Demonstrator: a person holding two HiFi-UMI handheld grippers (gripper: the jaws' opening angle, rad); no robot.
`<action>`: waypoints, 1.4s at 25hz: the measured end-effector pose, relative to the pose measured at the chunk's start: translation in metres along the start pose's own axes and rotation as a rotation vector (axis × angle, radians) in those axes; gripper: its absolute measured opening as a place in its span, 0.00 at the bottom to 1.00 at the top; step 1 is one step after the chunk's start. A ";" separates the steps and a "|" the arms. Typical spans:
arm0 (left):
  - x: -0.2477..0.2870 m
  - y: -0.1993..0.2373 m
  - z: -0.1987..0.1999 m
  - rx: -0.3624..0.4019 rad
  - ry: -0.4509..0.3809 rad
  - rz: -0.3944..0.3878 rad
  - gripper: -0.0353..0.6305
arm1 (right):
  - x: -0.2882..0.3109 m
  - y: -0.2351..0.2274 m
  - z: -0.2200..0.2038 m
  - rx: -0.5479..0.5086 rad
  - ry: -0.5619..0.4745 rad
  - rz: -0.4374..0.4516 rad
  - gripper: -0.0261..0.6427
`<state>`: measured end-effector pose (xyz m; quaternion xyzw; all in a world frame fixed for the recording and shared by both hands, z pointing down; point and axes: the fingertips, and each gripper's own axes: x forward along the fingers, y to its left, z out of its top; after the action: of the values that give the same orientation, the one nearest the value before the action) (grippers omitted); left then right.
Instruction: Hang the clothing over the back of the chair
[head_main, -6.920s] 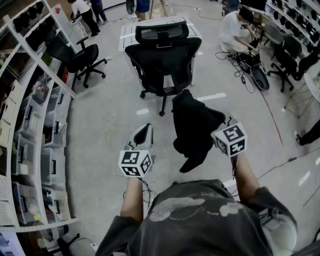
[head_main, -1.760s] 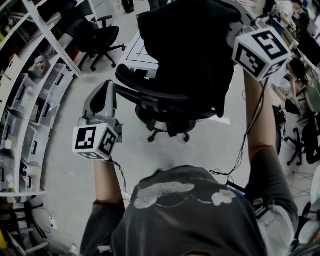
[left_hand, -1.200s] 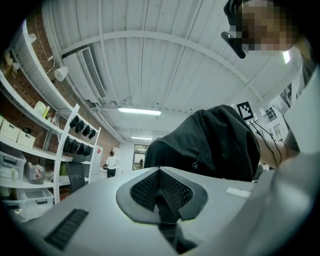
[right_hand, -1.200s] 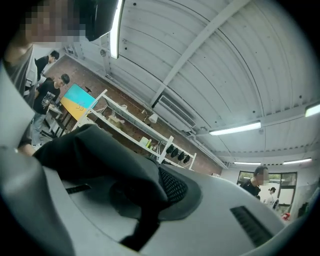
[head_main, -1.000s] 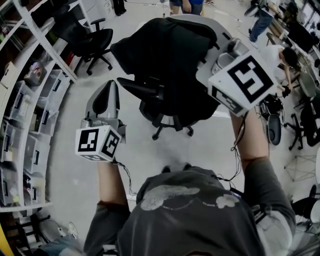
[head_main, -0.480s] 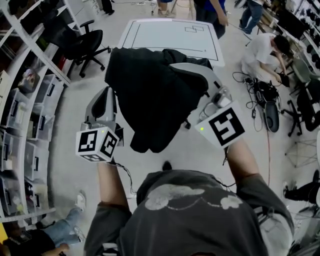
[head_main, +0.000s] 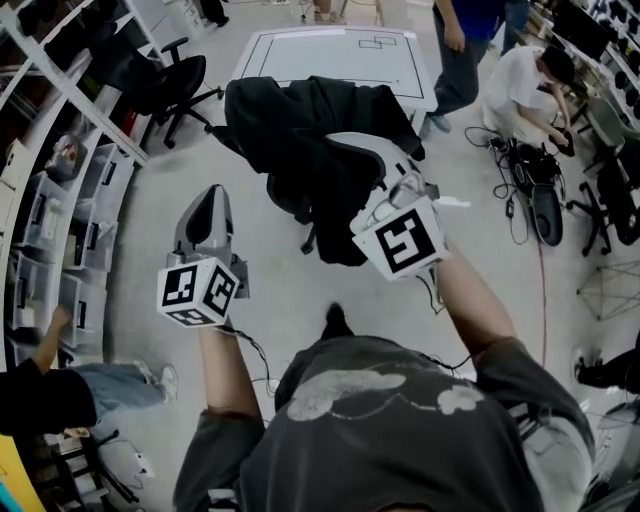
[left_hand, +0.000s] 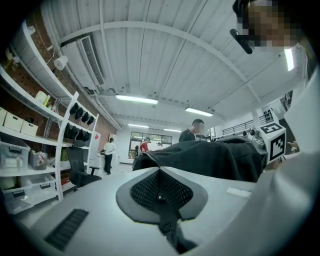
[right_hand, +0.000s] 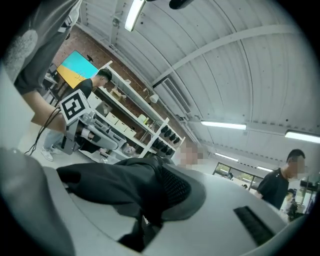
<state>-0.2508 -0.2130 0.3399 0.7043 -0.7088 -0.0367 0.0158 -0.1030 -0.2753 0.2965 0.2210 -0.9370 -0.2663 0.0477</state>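
The black clothing (head_main: 300, 130) lies draped over the back of a black office chair (head_main: 308, 243), covering most of it. My right gripper (head_main: 345, 150) sits on top of the cloth at the chair back. A fold of the clothing (right_hand: 115, 185) runs between its jaws (right_hand: 150, 215), which are opening while the pads still pinch it. My left gripper (head_main: 210, 195) hangs to the left of the chair, apart from it, shut with nothing in it. In the left gripper view its closed jaws (left_hand: 167, 220) point level at the draped clothing (left_hand: 210, 157).
A white table (head_main: 330, 55) with drawn lines stands just behind the chair. Another black office chair (head_main: 170, 85) is at the far left, with shelving (head_main: 60, 200) along the left wall. People stand and crouch at the upper right (head_main: 530, 80); cables and gear (head_main: 545, 200) lie there.
My right gripper came down from overhead with the clothing, which now lies over the chair back. My left gripper sank a little and stayed shut beside the chair.
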 end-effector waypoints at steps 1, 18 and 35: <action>-0.006 -0.006 -0.002 0.002 0.007 -0.002 0.05 | -0.004 0.002 -0.003 0.010 0.014 -0.006 0.09; -0.071 -0.064 -0.025 -0.005 0.061 -0.036 0.05 | -0.055 0.042 -0.070 -0.006 0.263 -0.101 0.38; -0.118 -0.128 -0.037 -0.039 0.076 -0.099 0.05 | -0.163 0.046 -0.060 0.200 0.244 -0.205 0.03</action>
<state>-0.1195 -0.0967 0.3708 0.7388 -0.6712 -0.0243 0.0547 0.0379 -0.1967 0.3761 0.3495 -0.9186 -0.1467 0.1115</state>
